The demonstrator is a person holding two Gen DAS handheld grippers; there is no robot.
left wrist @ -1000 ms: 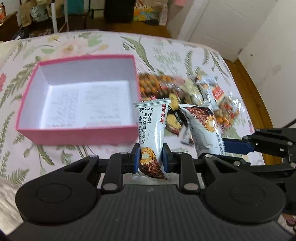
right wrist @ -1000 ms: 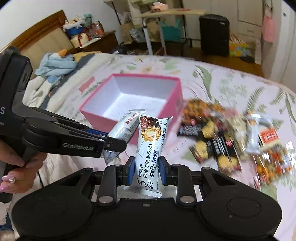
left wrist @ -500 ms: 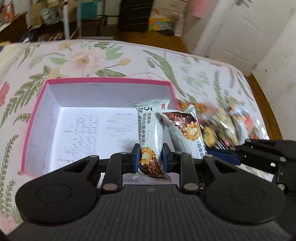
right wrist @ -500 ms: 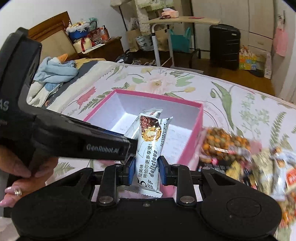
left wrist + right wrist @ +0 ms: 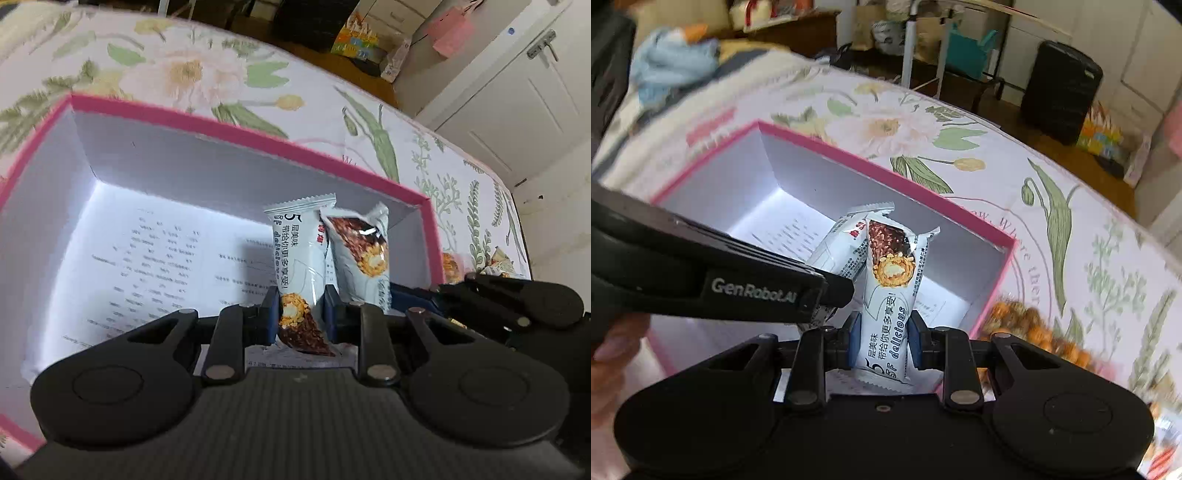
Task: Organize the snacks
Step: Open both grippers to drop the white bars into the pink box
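Note:
A pink box (image 5: 236,131) with a white inside lies open on the floral bedspread; it also shows in the right wrist view (image 5: 916,184). My left gripper (image 5: 300,314) is shut on a white snack bar (image 5: 299,254) and holds it upright over the box's right part. My right gripper (image 5: 882,339) is shut on a second white snack bar (image 5: 888,295), also held over the box, right beside the first. In the left wrist view the second bar (image 5: 364,251) stands just right of mine. The left gripper's arm (image 5: 713,273) crosses the right wrist view.
Loose snack packets (image 5: 1027,325) lie on the bedspread right of the box, partly blurred; a few show in the left wrist view (image 5: 480,262). A black suitcase (image 5: 1060,92) and furniture stand beyond the bed. A white door (image 5: 517,110) is at the right.
Both grippers have moved forward with their bars, from beside the snack pile to over the inside of the pink box. The box now fills more of both views.

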